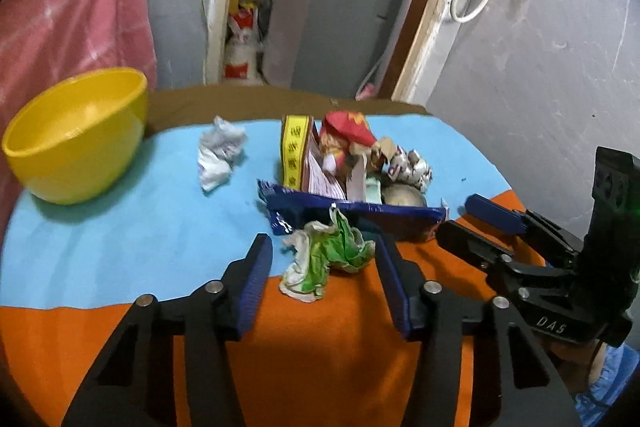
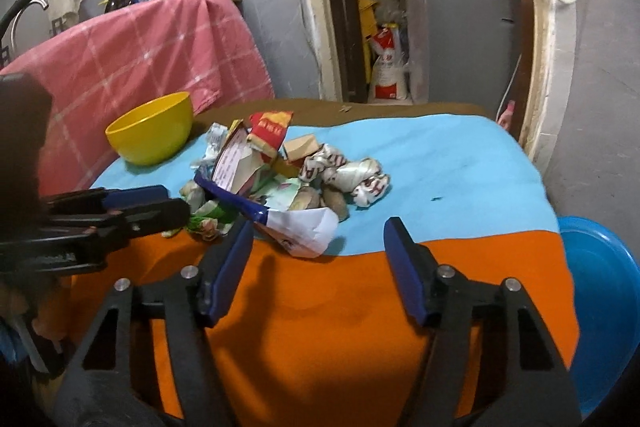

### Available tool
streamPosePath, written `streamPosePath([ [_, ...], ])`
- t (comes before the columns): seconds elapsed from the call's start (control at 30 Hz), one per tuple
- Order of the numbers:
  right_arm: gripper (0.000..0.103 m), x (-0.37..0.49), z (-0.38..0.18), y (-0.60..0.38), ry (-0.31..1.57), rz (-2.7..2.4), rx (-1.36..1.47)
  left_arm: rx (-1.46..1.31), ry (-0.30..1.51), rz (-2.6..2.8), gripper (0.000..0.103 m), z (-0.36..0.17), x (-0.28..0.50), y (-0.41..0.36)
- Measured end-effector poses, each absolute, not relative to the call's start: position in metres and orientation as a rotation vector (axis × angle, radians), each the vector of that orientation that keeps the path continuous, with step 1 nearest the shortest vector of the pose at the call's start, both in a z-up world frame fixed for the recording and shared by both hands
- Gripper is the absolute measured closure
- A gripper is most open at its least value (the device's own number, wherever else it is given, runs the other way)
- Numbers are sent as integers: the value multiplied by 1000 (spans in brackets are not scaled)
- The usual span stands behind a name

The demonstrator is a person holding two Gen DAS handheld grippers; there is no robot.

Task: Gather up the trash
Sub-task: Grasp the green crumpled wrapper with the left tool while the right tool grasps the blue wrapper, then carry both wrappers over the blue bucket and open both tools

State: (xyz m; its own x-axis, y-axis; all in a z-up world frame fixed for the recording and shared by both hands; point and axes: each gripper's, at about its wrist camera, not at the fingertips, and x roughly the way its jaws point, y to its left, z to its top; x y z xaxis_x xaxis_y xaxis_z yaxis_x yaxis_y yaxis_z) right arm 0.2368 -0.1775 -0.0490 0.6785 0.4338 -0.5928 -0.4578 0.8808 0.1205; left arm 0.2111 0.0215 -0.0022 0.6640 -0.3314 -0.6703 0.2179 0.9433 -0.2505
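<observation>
The left gripper (image 1: 324,263) tilts downward over the table's near edge, its blue-padded fingers (image 1: 252,287) parted, not pressing on anything. The right gripper (image 2: 320,247) also slopes down beside it, fingers (image 2: 404,267) spread wider apart, nothing gripped between them.

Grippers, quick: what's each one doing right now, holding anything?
Left gripper: open, holding nothing; the crumpled green wrapper sits between its fingers, not pinched.
Right gripper: open, holding nothing.
</observation>
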Motion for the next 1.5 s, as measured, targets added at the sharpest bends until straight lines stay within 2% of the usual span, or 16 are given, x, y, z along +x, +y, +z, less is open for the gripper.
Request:
streamPosePath([
  [0.13, 13, 243, -53, -171, 677, 513, -54, -220, 835, -323, 63, -10, 218, 31],
  [0.23, 14, 249, -54, -168, 688, 523, -54, -255, 844, -333, 72, -11, 219, 37],
  [0.3, 18, 250, -55, -167, 692, 534, -50, -273, 854, -349, 83, -11, 219, 40],
  [0.37, 31, 250, -56, -166, 697, 550, -48, -278, 860, -350, 88, -9, 216, 42],
  [0.5, 34, 248, -57, -165, 699, 573, -51, -283, 860, -345, 94, -9, 211, 43],
  [0.67, 38, 243, -57, -166, 678, 589, -43, -298, 852, -330, 97, -6, 205, 40],
  [0.97, 39, 216, -49, -182, 572, 579, 0, -296, 781, -316, 98, 1, 176, 34],
  [1.5, 39, 167, 0, -261, 224, 367, 190, -182, 473, -371, 98, 53, 170, -39],
])
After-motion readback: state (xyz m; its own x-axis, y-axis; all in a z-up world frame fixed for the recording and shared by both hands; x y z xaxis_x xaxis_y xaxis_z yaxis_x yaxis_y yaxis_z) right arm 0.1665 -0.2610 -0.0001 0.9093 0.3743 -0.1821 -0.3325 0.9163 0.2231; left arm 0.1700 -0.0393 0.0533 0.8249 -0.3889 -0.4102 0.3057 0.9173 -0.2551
